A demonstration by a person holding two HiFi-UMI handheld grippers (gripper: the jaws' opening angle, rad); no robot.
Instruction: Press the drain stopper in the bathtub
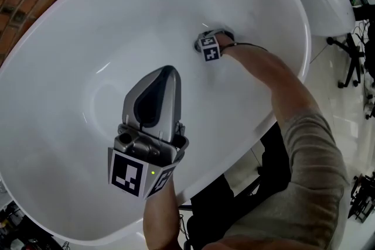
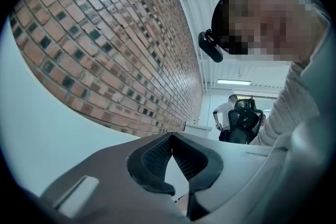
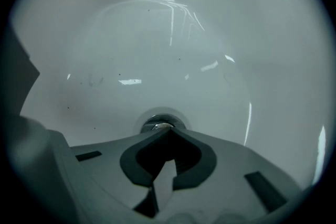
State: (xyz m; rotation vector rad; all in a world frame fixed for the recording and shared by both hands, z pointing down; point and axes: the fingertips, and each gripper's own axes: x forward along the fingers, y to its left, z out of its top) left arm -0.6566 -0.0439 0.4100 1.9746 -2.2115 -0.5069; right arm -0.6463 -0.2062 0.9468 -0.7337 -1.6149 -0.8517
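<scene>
1. The left gripper [image 1: 168, 70] has a silver-grey, tapered shell, with a black ribbed lining along its jaws.
2. At its rear sits the left marker cube [image 1: 132, 175], white with black square markers, and a small green light [image 1: 153, 172] glows on one face.
3. The right gripper [image 3: 168, 131] is the same grey with dark inner pads.
4. The right marker cube [image 1: 210, 50] is likewise black on white.
5. A thin dark cable [image 1: 249, 45] runs by the right wrist.
6. A greyish-beige sleeve [image 1: 310, 149] covers the right upper arm.

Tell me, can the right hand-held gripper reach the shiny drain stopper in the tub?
Probably yes. The right hand-held gripper, jaws shut, points down with its tip right at the drain stopper in the bathtub floor, and nothing stands between them.
</scene>
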